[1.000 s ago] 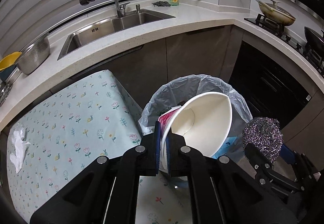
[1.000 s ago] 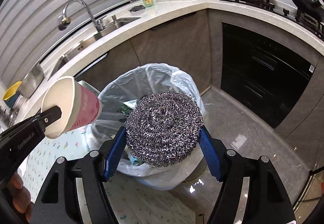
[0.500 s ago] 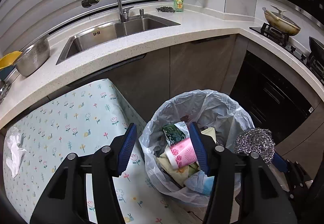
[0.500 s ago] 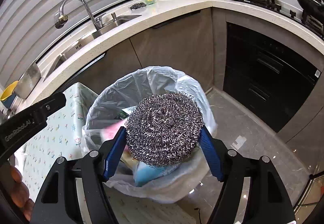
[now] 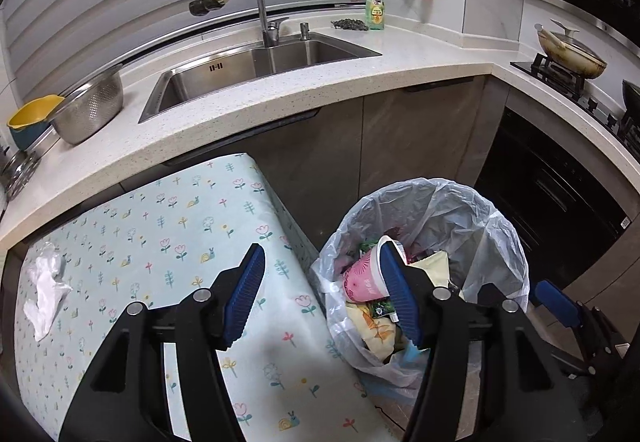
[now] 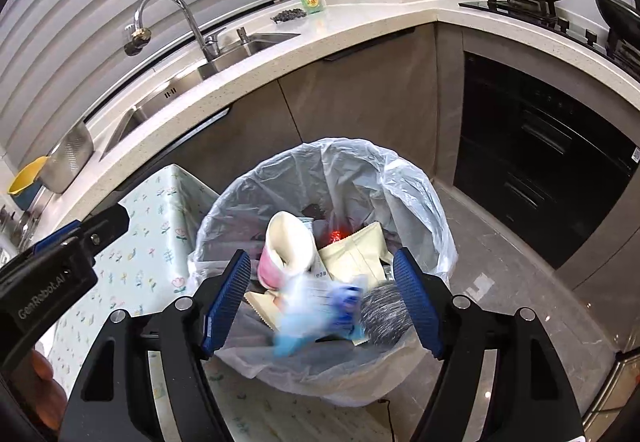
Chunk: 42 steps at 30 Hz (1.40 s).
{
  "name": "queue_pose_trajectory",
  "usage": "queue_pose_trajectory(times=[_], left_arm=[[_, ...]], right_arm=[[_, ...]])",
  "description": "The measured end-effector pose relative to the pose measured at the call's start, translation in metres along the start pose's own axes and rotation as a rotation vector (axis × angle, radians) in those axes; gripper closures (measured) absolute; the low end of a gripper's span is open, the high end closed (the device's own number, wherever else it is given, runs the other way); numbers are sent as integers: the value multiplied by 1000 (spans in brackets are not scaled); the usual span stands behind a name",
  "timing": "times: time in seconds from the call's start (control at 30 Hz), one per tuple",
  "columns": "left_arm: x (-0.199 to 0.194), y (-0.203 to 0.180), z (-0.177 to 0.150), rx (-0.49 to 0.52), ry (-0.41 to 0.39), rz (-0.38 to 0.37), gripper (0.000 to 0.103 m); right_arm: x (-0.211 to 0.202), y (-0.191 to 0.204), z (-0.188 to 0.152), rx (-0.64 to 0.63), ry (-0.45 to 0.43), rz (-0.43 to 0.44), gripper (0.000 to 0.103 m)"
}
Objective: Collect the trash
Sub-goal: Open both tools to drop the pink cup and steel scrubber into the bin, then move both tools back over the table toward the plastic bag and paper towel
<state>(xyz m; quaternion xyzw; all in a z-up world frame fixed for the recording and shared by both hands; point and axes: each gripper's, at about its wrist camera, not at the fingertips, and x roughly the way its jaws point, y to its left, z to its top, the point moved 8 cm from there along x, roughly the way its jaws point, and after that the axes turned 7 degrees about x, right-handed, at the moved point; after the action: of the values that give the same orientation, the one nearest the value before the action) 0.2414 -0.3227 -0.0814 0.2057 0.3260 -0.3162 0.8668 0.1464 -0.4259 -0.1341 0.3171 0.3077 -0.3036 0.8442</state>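
holding the left gripper [image 5: 321, 250] over the seam between the flowered tablecloth [image 5: 140, 242] and the lined trash bin [image 5: 460, 210], jaws standing apart and having just been opening wider. clamping nothing: showing only cloth edge and bin liner through the gap.

viewing the pink paper cup [image 5: 366, 280] lying on its side inside the bin, mouth turned up toward the far wall, resting on wrappers and not touching either pad.

holding the right gripper [image 6: 322, 255] directly above the bin mouth, jaws spread wide and gripping nothing. reading the steel scourer [image 6: 384, 316] as lying low in the bin near the liner's front edge, beside a pale blue item [image 6: 316, 312]; both smeared by motion blur, so possibly not yet settling.

treating the bin contents as done. looking for remaining trash: noting one crumpled white scrap [image 5: 46, 290] lying on the tablecloth, well apart from the bin.

locating that scrap far to the left of the left gripper, at about the same depth on the cloth as its fingertips, long axis running roughly near-to-far. judging the left hand as clearly nearer, with the right gripper sitting on the bin side. expecting a sideways reach across the cloth, and closing the jaws across the scrap's narrow width.
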Motion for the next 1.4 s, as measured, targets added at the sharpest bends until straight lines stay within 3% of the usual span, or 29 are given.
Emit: queue_pose_trajectory(times=[0.3,1.4], left_arm=[[-28,33,-18,-48,-13,39,37],[-134,257,-134,-302,-10,291,37]], right_arm=[[-30,34,-16,-52,-7,48,32],[-92,220,-129,-303,51,221,32]])
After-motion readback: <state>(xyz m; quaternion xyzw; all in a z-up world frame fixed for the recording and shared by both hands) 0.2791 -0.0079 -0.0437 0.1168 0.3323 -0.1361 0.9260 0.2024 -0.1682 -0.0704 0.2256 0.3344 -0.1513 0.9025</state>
